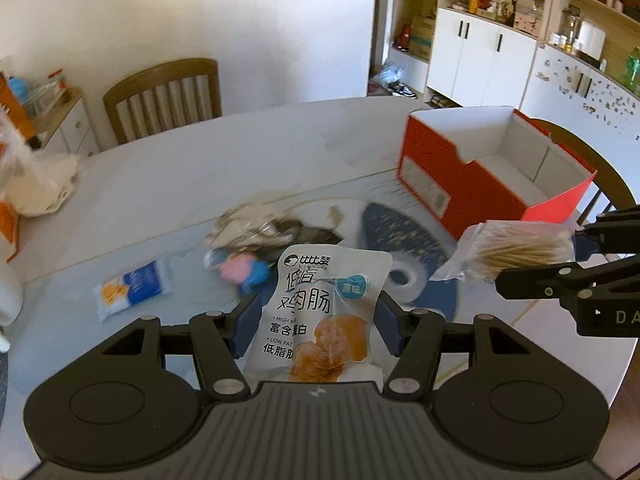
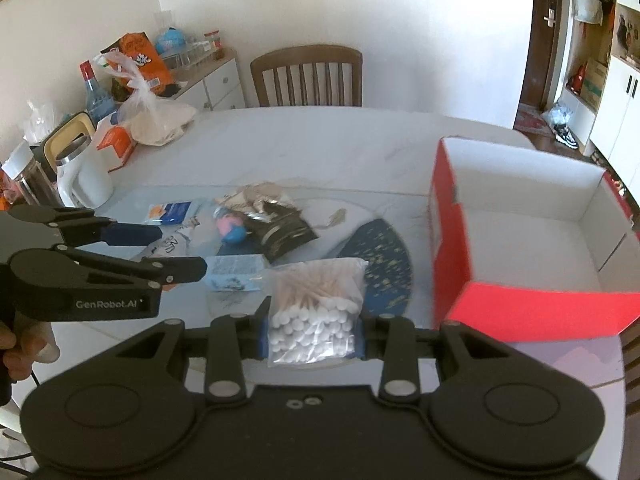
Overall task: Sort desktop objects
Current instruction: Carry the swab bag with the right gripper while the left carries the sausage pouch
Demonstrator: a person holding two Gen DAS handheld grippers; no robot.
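Left gripper, seen from its own wrist camera, pinches a white snack pouch between its blue pads, the pouch standing upright with Chinese lettering and a picture of orange sausage slices. Landmark for everything: the open red box, white inside and apparently empty, which sits ahead and to the right of this pouch. Between the pouch and the box, my right gripper reaches in from the side holding a clear bag of cotton swabs. To the left of the box, a loose heap lies on the table: a crumpled foil packet, a pink and blue toy, and a small blue and white tissue pack.

Right gripper, in its own view, squeezes the cotton swab bag at the end where the white tips cluster, wooden stems fanning away from me. The red box stands just right of the bag, its near flap folded outward. I judge both items are headed for the box; to do it well, I should lift each over the wall before letting go, one gripper at a time.
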